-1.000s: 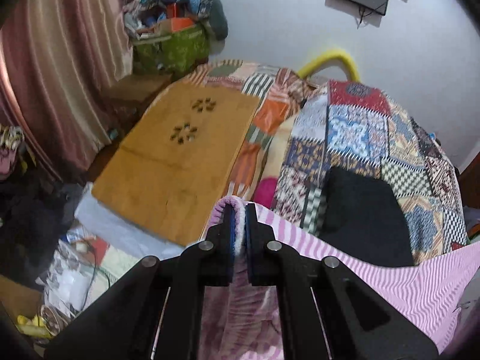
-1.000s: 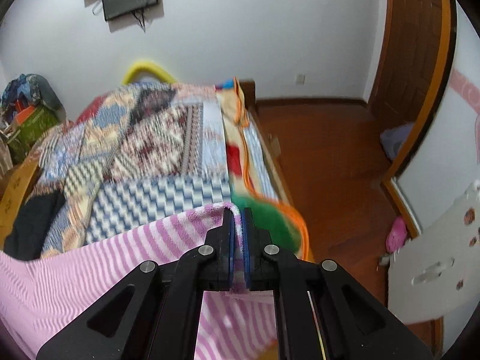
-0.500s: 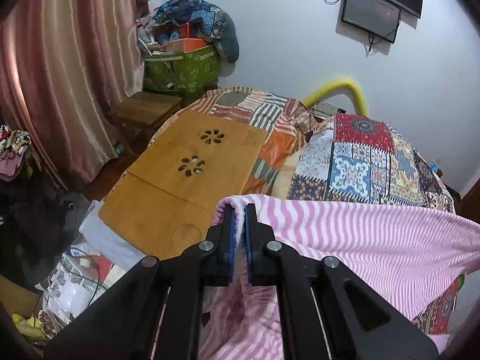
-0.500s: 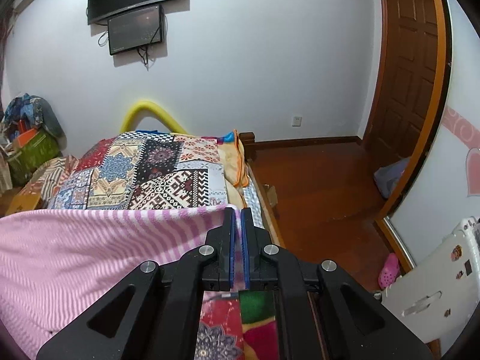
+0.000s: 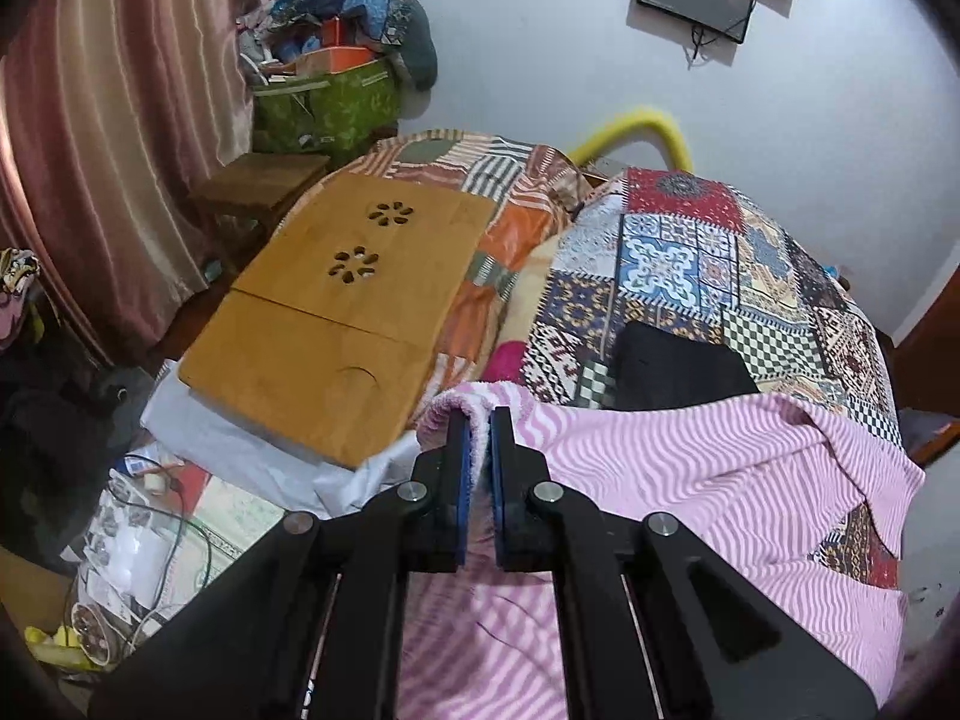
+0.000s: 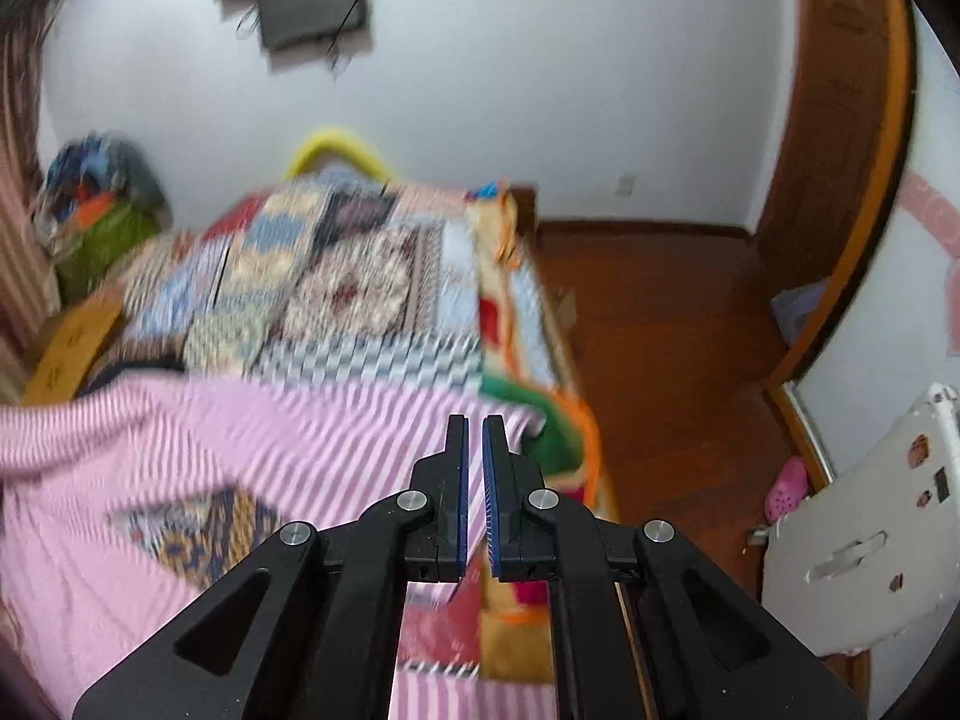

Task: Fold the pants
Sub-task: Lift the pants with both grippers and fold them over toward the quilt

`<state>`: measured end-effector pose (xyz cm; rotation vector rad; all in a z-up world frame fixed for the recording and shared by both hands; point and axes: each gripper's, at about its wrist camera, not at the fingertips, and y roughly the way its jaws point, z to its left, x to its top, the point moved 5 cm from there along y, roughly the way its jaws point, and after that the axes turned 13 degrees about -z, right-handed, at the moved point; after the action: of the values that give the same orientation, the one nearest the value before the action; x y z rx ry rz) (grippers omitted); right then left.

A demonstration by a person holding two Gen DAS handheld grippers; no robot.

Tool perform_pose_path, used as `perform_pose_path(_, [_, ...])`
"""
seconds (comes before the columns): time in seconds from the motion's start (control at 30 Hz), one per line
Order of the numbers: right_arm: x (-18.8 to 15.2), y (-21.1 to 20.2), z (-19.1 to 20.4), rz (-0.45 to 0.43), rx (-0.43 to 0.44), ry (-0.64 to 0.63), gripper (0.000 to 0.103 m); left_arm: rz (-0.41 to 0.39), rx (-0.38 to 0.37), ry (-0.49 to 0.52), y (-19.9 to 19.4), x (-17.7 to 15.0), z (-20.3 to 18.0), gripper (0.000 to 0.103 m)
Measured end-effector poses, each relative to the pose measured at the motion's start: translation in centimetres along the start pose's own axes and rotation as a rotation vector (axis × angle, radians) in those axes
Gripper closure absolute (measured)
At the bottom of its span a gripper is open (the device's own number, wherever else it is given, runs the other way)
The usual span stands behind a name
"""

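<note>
Pink-and-white striped pants [image 5: 690, 480] lie spread across the near end of a bed with a patchwork quilt [image 5: 708, 264]. My left gripper [image 5: 478, 420] is shut on the pants' left edge, fabric pinched between its blue pads. In the blurred right wrist view the pants [image 6: 198, 438] lie on the quilt [image 6: 360, 282]. My right gripper [image 6: 474, 426] stands just above the pants' right edge with a narrow gap between its pads and no fabric in it.
A wooden lap desk [image 5: 336, 306] lies on the bed's left side. A black garment [image 5: 672, 366] lies on the quilt beyond the pants. Clutter and cables [image 5: 138, 534] cover the floor at left. Wooden floor [image 6: 660, 360], a door and a white panel [image 6: 870, 528] are at right.
Both grippers have dropped from a raised hold, laying the pants on the bed. The right gripper has let go of the pants' edge; the left still grips.
</note>
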<state>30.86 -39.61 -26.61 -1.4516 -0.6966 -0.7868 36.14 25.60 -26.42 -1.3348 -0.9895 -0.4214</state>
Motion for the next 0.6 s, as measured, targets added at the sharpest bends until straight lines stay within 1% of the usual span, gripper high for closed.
perform_pose_path(0.07, [-1.9, 1.5, 1.5, 0.045, 0.017, -0.049, 0.087, -0.002, -0.005, 0.023, -0.2, -0.5, -0.7, 0.098])
perform_pose_path(0.13, [-4.1, 3.3, 3.0, 0.089, 0.029, -0.102, 0.062, -0.006, -0.010, 0.040, -0.4, -1.1, -1.3, 0.098])
perform_pose_path(0.2, [-6.4, 5.1, 4.4, 0.120, 0.035, -0.149, 0.057, -0.004, -0.013, 0.053, -0.3, -1.7, -1.8, 0.098])
perform_pose_path(0.23, [-7.5, 5.5, 4.8, 0.137, 0.042, -0.159, 0.057, 0.000, -0.015, 0.059, -0.3, -2.0, -2.1, 0.098])
perform_pose_path(0.37, [-11.5, 9.1, 5.5, 0.258, 0.070, -0.185, 0.056, 0.021, -0.023, 0.062, 0.5, -3.2, -2.6, 0.098])
perform_pose_path(0.47, [-13.5, 10.7, 5.0, 0.309, 0.060, -0.204, 0.046, 0.033, -0.024, 0.062, 1.1, -3.8, -2.7, 0.098])
perform_pose_path(0.5, [-13.7, 11.0, 4.7, 0.311, 0.065, -0.198, 0.040, 0.038, -0.024, 0.064, 1.4, -4.0, -2.8, 0.098])
perform_pose_path(0.53, [-13.8, 11.3, 4.5, 0.306, 0.066, -0.184, 0.032, 0.043, -0.020, 0.066, 1.7, -4.2, -2.8, 0.098])
perform_pose_path(0.6, [-13.9, 12.0, 3.3, 0.313, 0.081, -0.101, 0.029, 0.052, -0.015, 0.064, 2.4, -4.5, -2.8, 0.098])
